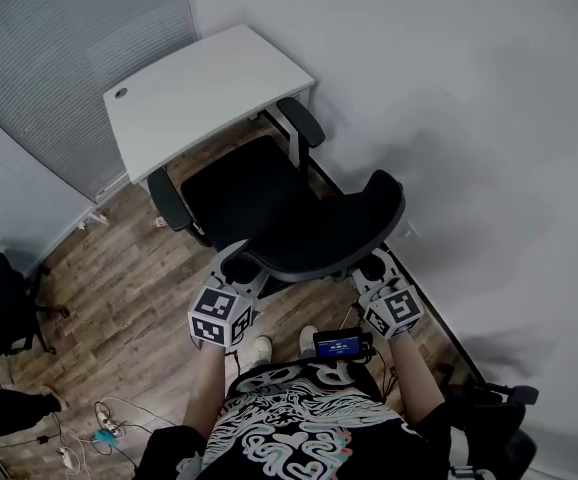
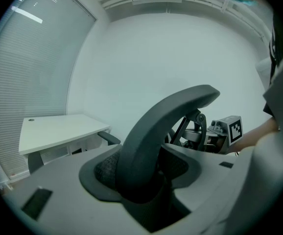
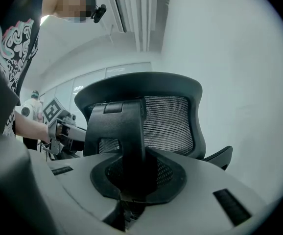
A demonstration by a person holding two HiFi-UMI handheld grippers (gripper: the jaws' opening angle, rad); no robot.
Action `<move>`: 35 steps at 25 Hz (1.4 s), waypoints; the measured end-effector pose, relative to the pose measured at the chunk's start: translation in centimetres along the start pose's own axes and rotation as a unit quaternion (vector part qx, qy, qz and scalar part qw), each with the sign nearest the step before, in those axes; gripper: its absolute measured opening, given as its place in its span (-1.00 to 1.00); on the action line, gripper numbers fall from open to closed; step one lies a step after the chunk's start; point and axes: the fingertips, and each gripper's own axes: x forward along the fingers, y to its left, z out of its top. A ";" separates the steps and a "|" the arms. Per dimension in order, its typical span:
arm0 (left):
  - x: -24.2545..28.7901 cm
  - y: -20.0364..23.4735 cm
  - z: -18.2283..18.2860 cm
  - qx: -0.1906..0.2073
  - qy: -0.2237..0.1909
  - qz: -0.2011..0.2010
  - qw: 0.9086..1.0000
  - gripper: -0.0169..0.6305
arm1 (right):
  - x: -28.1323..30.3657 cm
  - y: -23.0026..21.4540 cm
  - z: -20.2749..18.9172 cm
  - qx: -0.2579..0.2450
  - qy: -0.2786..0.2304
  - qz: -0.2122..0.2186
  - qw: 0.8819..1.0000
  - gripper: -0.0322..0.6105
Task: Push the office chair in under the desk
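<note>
Small office: white desk [image 1: 201, 90], black office chair [image 1: 269, 200], window blinds [image 1: 64, 53], wood-plank floor [image 1: 129, 303].

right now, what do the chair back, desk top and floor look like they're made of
Chair back: black mesh in a dark, matte, plastic-looking frame; the open weave shows.
Desk top: smooth matte white, probably laminated board.
Floor: brown planks with grain, wood or wood-look laminate; can't tell which.

The wooden floor [image 1: 139, 298] carries the white desk [image 1: 199, 93], the black office chair [image 1: 269, 203] and loose cables [image 1: 99, 433].
</note>
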 end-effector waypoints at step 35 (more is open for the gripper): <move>1.5 0.9 -0.3 0.007 0.022 0.051 0.998 -0.23 | 1.0 -1.7 0.0 -0.003 -0.023 -0.011 1.000 -0.63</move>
